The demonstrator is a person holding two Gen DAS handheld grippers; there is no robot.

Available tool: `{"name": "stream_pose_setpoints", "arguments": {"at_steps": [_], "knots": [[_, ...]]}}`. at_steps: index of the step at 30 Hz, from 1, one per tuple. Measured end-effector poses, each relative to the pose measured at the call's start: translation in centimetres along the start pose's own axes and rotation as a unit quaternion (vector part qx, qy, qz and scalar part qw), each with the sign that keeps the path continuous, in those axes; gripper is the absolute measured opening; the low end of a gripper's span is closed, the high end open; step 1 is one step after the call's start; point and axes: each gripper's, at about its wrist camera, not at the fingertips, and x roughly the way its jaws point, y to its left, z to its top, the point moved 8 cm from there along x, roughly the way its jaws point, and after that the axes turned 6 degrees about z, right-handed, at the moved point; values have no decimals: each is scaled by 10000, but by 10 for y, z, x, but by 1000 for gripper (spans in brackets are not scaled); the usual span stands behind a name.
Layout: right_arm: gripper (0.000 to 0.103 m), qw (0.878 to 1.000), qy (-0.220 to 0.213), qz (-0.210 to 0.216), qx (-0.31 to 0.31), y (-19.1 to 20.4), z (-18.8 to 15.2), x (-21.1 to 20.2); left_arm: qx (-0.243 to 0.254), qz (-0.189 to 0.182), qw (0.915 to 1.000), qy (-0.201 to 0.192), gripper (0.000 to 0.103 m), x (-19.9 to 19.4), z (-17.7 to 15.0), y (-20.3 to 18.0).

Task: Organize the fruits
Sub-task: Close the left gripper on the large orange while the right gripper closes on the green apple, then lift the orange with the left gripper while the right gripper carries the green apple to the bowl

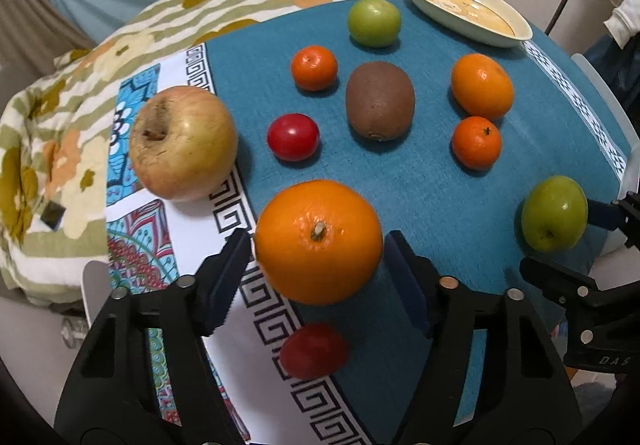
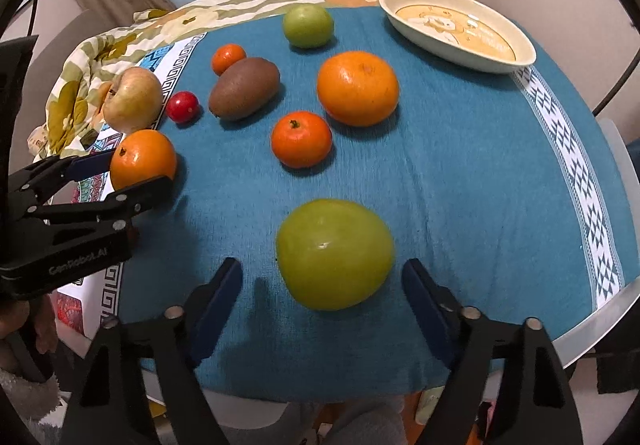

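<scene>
Left gripper angled steeply down, fingers astride large round orange, pads at its sides, contact unclear. Right gripper likewise tilted down, fingers apart around big green apple, gaps visible. Beyond: brown kiwi, cream oval dish at far edge of blue cloth.

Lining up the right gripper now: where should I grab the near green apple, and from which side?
Take the green apple across its widest middle, coming down from above. It sits alone on the blue cloth between the right gripper's open fingers, with bare cloth on both flanks. It is round and smooth, so a grip near the top would likely slip off.
</scene>
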Motion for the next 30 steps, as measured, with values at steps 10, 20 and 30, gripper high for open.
{"name": "stream_pose_setpoints", "arguments": {"at_steps": [10,20,30], "knots": [[69,9999,-39,-91,41,-6,-1,-4,75,11,10000,-6,67,2,3,2],[51,9999,-10,-152,-56,-4,5,-3,-126,-44,9999,-61,67,-7,-3,5],[51,9994,-331,-34,-134,12,29,-25,-324,-63,9987,-377,67,-40,15,17]]}}
